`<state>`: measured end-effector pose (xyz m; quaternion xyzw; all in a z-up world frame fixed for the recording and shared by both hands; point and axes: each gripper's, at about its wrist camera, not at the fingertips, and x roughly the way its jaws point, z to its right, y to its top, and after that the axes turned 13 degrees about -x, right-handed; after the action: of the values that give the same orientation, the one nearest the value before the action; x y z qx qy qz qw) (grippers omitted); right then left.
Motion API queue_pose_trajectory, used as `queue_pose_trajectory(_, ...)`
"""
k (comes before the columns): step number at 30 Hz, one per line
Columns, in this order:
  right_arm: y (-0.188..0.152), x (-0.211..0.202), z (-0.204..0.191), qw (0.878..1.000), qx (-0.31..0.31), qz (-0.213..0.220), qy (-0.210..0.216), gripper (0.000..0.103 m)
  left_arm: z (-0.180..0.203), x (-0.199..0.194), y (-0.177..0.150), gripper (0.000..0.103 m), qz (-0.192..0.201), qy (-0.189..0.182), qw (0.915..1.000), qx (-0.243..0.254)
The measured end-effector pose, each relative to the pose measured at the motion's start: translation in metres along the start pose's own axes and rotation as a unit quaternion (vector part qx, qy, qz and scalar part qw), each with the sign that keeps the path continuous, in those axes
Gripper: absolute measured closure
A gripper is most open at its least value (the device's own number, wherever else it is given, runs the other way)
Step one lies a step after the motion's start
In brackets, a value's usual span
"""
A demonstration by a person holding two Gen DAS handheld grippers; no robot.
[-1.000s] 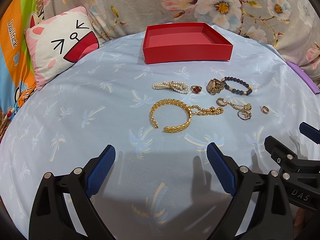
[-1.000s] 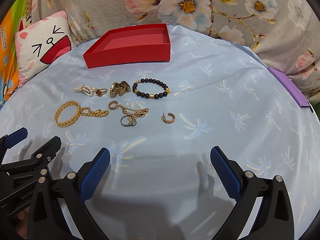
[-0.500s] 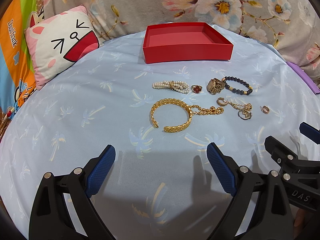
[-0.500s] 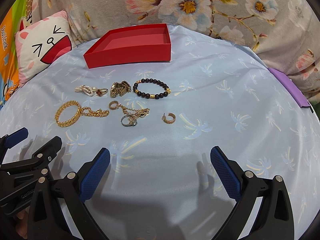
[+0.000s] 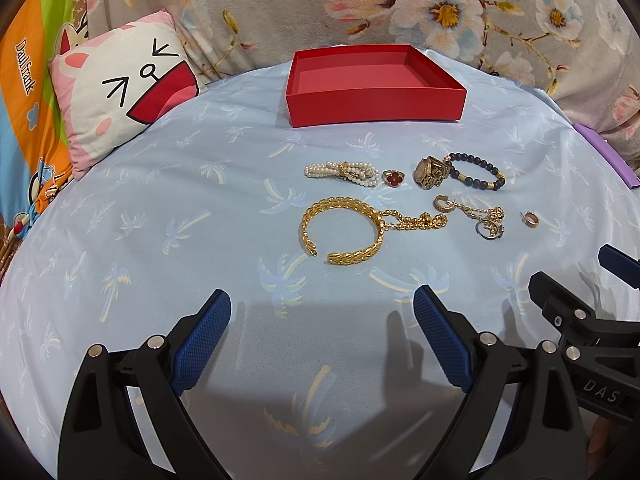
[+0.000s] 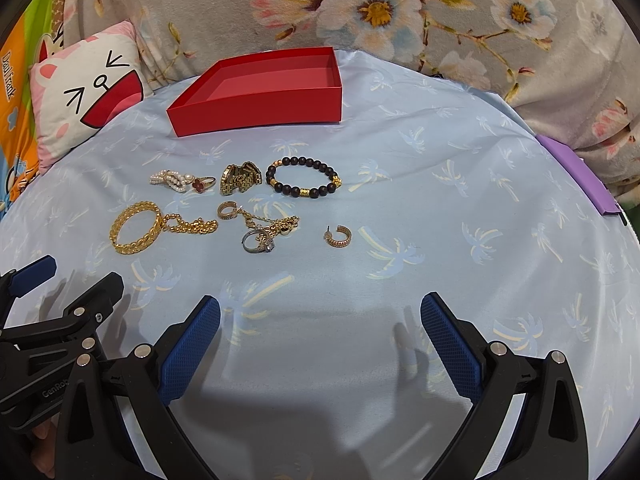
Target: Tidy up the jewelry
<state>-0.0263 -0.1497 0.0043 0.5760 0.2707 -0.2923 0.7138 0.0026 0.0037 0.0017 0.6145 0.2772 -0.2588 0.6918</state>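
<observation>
An empty red box (image 5: 374,98) (image 6: 260,106) stands at the back of a light blue cloth. In front of it lie a gold cuff bangle (image 5: 340,230) (image 6: 136,233), a gold chain (image 5: 416,221), a pearl bracelet (image 5: 342,171) (image 6: 170,179), a red clover ring (image 5: 394,178), a gold watch (image 5: 430,172) (image 6: 240,178), a dark bead bracelet (image 5: 478,171) (image 6: 304,178), a tangle of earrings and a ring (image 6: 262,232), and a lone hoop earring (image 6: 338,236). My left gripper (image 5: 322,340) is open, short of the bangle. My right gripper (image 6: 320,344) is open, short of the hoop earring.
A cartoon-face pillow (image 5: 124,92) lies at the back left beside a colourful printed sheet (image 5: 28,92). A floral blanket (image 5: 460,12) runs along the back. A purple flat object (image 6: 578,176) lies at the right edge of the cloth.
</observation>
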Motion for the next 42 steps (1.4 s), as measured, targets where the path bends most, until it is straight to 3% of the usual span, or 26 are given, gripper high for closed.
queue_pose_trajectory(24,0.001,0.004,0.003,1.000,0.014,-0.004,0.008,0.005,-0.009,0.003,-0.004,0.013,-0.011,-0.003,0.9999,-0.007)
queue_pose_trajectory(33,-0.002,0.002,0.011,0.999,0.025,0.000,0.024,0.005,-0.038,0.004,0.006,0.010,-0.019,-0.018,0.9991,-0.035)
queue_pose_trajectory(37,-0.002,0.003,0.011,0.999,0.027,-0.004,0.032,0.005,-0.051,0.016,0.019,0.010,-0.047,-0.053,0.9958,-0.058)
queue_pose_trajectory(42,0.000,0.002,0.012,0.999,0.024,-0.002,0.029,0.005,-0.019,0.029,0.028,0.010,-0.040,-0.058,0.9974,0.013)
